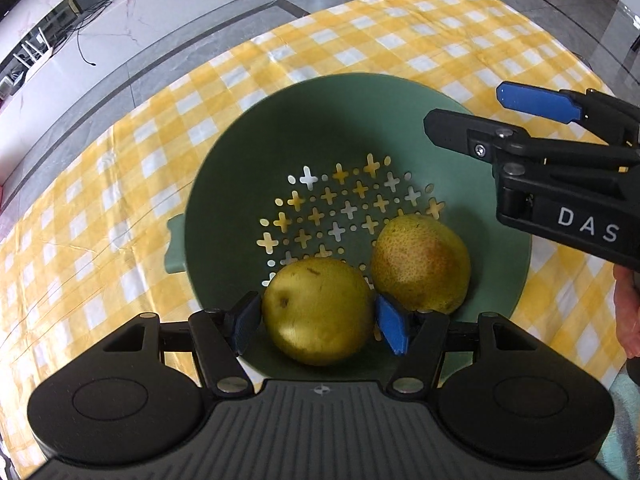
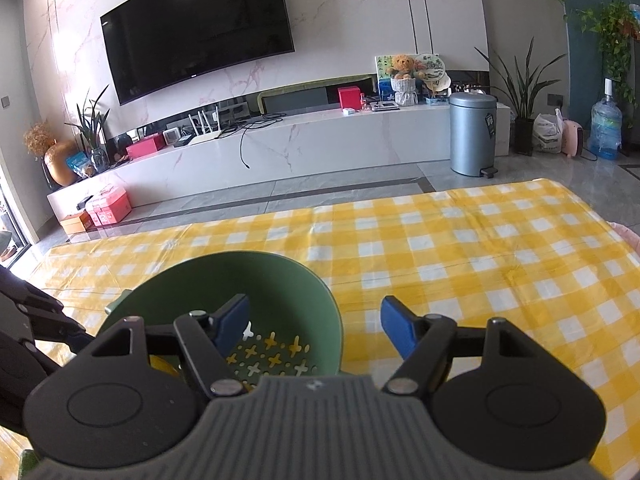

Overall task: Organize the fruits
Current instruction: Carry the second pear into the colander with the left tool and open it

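Your left claw [image 1: 318,322] seems to squeeze the near pear [image 1: 318,312] inside the green bowl [image 1: 240,152]. Another pear [image 1: 420,262] sits just right of it. Your right claw [image 2: 314,326] is open and holds nothing.

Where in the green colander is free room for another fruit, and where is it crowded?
Free: the perforated floor toward the far wall of the colander. Crowded: the near side, where two pears lie close together, the left tool around one.

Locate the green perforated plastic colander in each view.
Left wrist view: green perforated plastic colander fills the centre, holding two yellow-green pears.
Right wrist view: colander sits lower left, behind the claw.
Shared landmark: yellow-and-white checked tablecloth.
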Tool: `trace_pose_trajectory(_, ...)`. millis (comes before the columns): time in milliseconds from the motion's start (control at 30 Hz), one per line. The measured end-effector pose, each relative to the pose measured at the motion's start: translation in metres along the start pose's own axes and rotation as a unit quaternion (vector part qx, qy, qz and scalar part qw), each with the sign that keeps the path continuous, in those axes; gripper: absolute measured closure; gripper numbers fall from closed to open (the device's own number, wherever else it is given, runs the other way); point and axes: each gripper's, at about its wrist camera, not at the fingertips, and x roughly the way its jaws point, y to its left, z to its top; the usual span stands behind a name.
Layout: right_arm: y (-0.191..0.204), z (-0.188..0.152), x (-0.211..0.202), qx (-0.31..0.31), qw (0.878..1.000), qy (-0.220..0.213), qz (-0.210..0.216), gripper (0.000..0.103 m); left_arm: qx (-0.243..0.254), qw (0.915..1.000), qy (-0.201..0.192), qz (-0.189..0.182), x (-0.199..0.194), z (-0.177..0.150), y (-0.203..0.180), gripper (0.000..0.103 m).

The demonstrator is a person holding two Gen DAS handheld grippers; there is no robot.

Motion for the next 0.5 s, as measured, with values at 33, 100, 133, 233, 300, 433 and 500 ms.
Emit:
trace_pose_trajectory(33,-0.001,0.0,0.002,0.0,1.0,0.001,0.0,0.033,0.001,1.0,0.0,0.002,0.001,0.0,-0.001,0.03)
trace_pose_trajectory(100,-0.001,-0.001,0.004,0.0,1.0,0.004,-0.002,0.033,-0.001,1.0,-0.001,0.005,0.001,0.0,0.0,0.03)
trace_pose_trajectory(133,-0.001,-0.002,0.005,0.001,1.0,0.005,-0.001,0.033,-0.003,1.0,0.0,0.004,0.001,0.0,0.001,0.03)
trace_pose_trajectory(233,-0.001,-0.001,0.006,0.004,1.0,0.007,0.001,0.033,-0.004,0.9999,-0.006,0.009,-0.001,-0.001,0.001,0.03)
trace_pose_trajectory(300,0.0,-0.002,0.007,0.0,1.0,0.007,0.003,0.033,-0.004,0.9998,-0.016,0.014,-0.006,-0.006,0.0,0.03)
trace_pose_trajectory(433,0.001,-0.002,0.004,-0.004,1.0,0.006,0.002,0.033,-0.015,0.9979,-0.06,0.017,-0.034,-0.02,0.003,0.03)
trace_pose_trajectory(500,0.004,0.0,-0.002,-0.006,1.0,-0.002,0.001,0.032,-0.033,0.9957,-0.086,0.008,-0.053,-0.031,0.008,0.03)
